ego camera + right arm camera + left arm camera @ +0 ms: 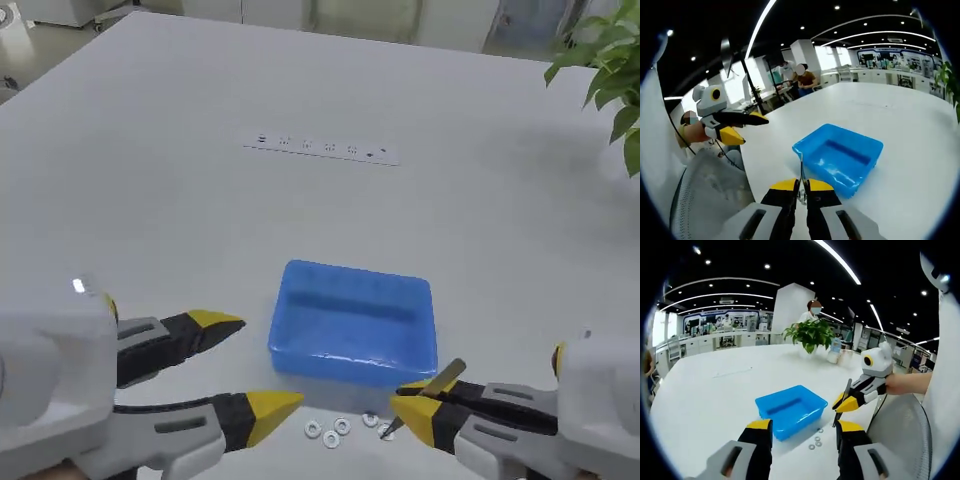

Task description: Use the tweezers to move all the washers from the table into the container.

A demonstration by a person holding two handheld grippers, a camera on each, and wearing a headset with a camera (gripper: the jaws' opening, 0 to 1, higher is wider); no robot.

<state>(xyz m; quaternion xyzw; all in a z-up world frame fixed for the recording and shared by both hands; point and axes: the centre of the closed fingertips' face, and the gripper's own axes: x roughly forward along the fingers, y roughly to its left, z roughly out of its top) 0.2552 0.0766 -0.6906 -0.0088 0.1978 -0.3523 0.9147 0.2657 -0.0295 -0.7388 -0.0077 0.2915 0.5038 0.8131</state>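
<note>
Foreground: left gripper [268, 360], jaws spread apart, and right gripper [408, 398], jaws clamped on the tweezers [447, 376], both at the desk's [200, 200] near edge. The washers [331, 432] lie between them, just before the near wall of the blue container [355, 275].

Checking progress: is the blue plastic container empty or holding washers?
Empty: the blue plastic container shows a bare floor; silver washers lie outside on the white table.
</note>
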